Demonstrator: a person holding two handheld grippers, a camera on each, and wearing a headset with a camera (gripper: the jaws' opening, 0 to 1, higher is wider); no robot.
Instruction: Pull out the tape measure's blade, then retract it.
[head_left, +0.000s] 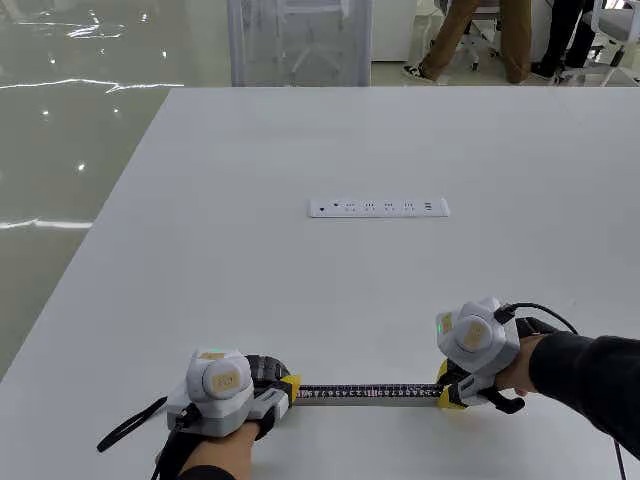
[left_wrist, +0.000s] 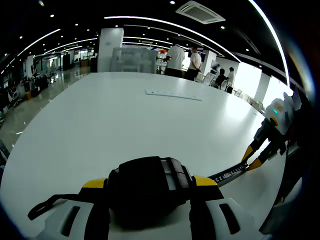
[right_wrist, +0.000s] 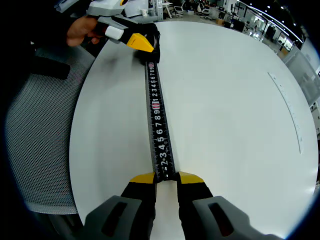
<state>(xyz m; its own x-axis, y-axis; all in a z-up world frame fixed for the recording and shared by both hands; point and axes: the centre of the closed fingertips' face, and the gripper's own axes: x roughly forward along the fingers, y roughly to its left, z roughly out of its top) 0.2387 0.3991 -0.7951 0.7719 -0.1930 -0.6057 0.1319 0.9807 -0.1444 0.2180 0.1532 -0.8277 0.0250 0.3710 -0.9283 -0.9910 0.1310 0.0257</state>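
Observation:
The black tape measure case (left_wrist: 148, 187) rests on the white table near its front edge, clamped between the yellow-tipped jaws of my left gripper (head_left: 282, 388). Its dark numbered blade (right_wrist: 158, 127) runs out flat along the table (head_left: 366, 392) to the right. My right gripper (right_wrist: 165, 176) is shut on the blade's free end (head_left: 440, 394). In the left gripper view the right gripper (left_wrist: 256, 159) shows far right, pinching the blade tip. In the right gripper view the left gripper (right_wrist: 136, 41) holds the case at the top.
A white power strip (head_left: 378, 207) lies flat at the table's middle, well beyond the grippers. The case's black wrist strap (head_left: 130, 426) trails left on the table. A grey mesh chair (right_wrist: 35, 145) sits below the front edge. People stand past the far edge.

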